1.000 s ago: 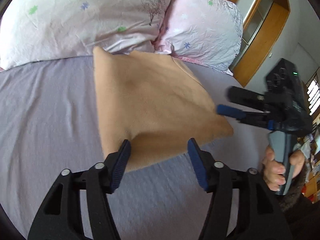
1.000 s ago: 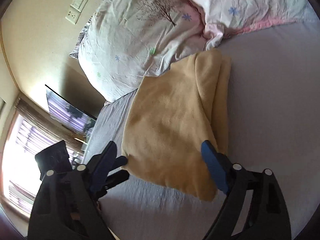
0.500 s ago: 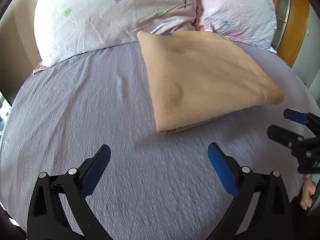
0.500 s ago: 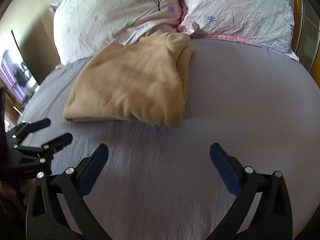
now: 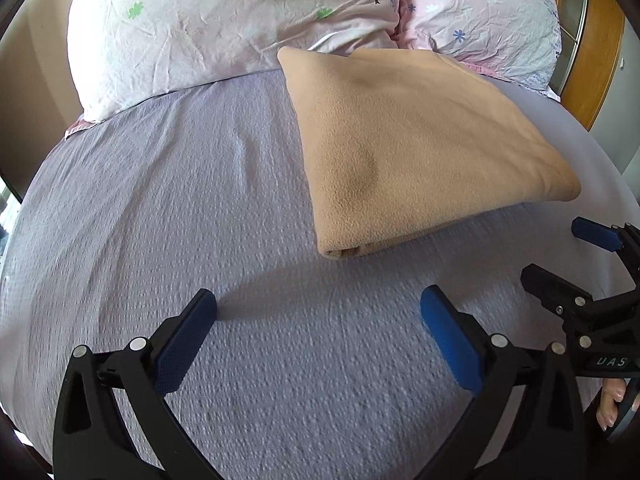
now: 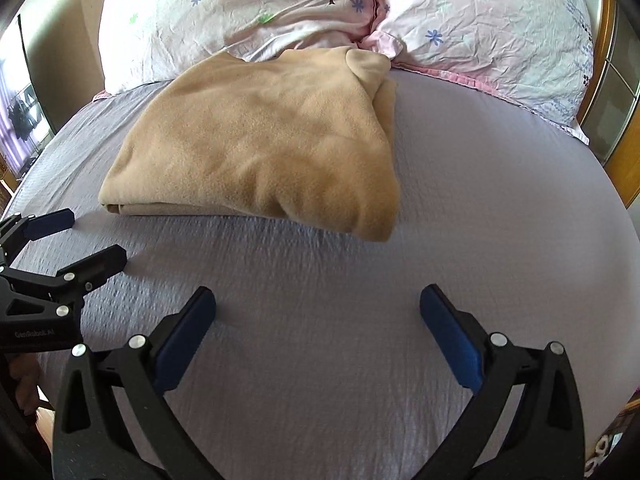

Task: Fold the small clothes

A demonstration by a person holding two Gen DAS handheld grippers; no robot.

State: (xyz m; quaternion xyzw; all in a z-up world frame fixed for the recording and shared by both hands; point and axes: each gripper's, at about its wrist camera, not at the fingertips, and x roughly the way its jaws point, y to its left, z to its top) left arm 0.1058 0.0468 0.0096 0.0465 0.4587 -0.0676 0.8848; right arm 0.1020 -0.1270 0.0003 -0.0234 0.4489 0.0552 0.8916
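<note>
A tan fleece garment (image 5: 412,148) lies folded into a thick rectangle on the grey-lilac bed sheet (image 5: 160,208), its far edge against the pillows. It also shows in the right wrist view (image 6: 264,148). My left gripper (image 5: 318,304) is open and empty, held above the sheet short of the garment's near corner. My right gripper (image 6: 318,304) is open and empty, also short of the garment. Each gripper shows at the edge of the other's view, the right one (image 5: 560,256) and the left one (image 6: 76,240).
Two pale floral pillows (image 5: 224,20) (image 5: 484,16) lie at the head of the bed. A wooden headboard frame (image 5: 592,52) stands at the right. A dark screen (image 6: 28,80) hangs on the left wall.
Both grippers have let go of the garment's edge, opened wide and pulled back toward the foot of the bed. The folded garment now lies flat and still.
</note>
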